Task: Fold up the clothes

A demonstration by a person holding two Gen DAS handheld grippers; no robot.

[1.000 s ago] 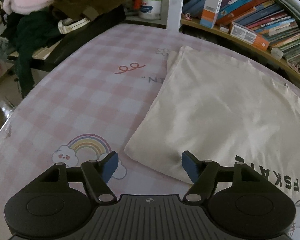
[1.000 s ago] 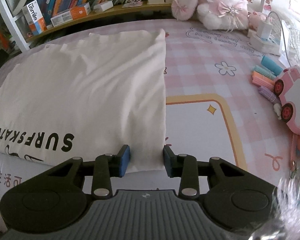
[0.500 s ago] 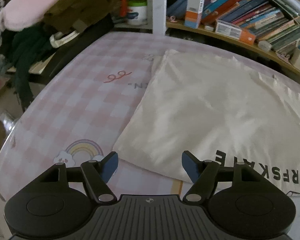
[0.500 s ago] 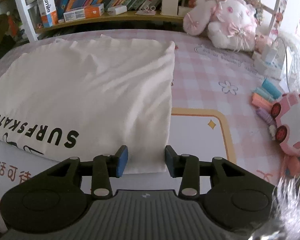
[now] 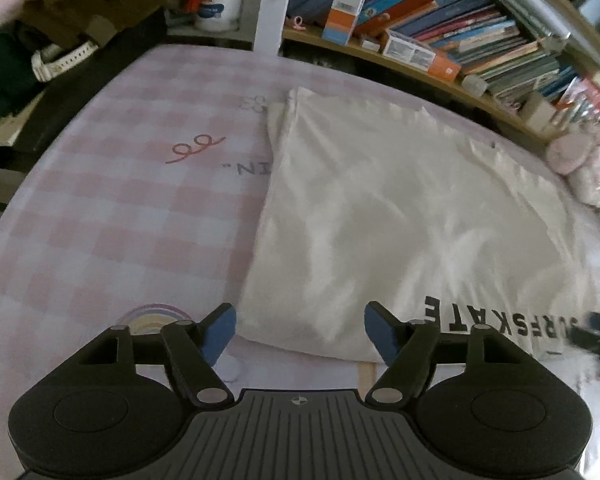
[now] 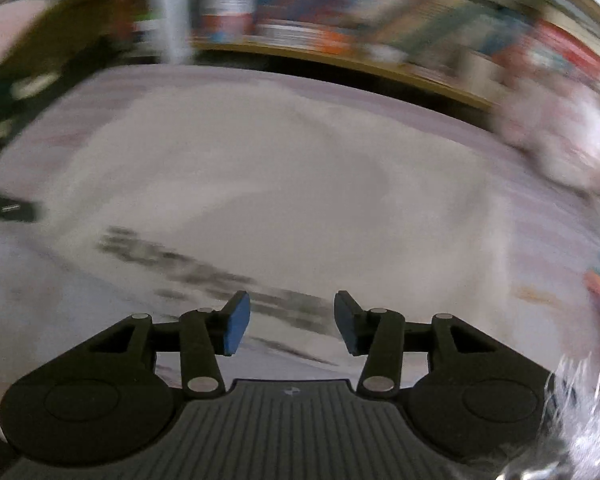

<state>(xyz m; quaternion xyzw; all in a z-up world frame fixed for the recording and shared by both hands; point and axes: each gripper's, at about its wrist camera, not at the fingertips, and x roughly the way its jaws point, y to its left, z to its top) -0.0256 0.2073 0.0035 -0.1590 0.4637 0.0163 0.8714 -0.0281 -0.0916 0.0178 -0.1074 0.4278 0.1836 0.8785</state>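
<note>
A cream T-shirt (image 5: 400,216) with black "SURFSKATE" lettering lies folded flat on the pink checked table cover (image 5: 112,216). My left gripper (image 5: 300,330) is open, held just above the shirt's near left corner with nothing between its blue pads. In the right wrist view the picture is heavily blurred by motion. There the same T-shirt (image 6: 300,184) fills the middle, and my right gripper (image 6: 292,326) is open over its lettered near edge, holding nothing. A dark blurred shape at the right edge of the left wrist view may be the right gripper.
A bookshelf (image 5: 452,40) packed with books runs along the far side. Dark clothes and a white watch (image 5: 60,60) pile up at the far left. A pink plush toy (image 5: 580,168) sits at the far right. Bare table cover lies left of the shirt.
The right gripper has opened wider and swung fast to the left, away from the shirt's right corner toward its middle. The left gripper has shifted slightly right and closer to the shirt's corner.
</note>
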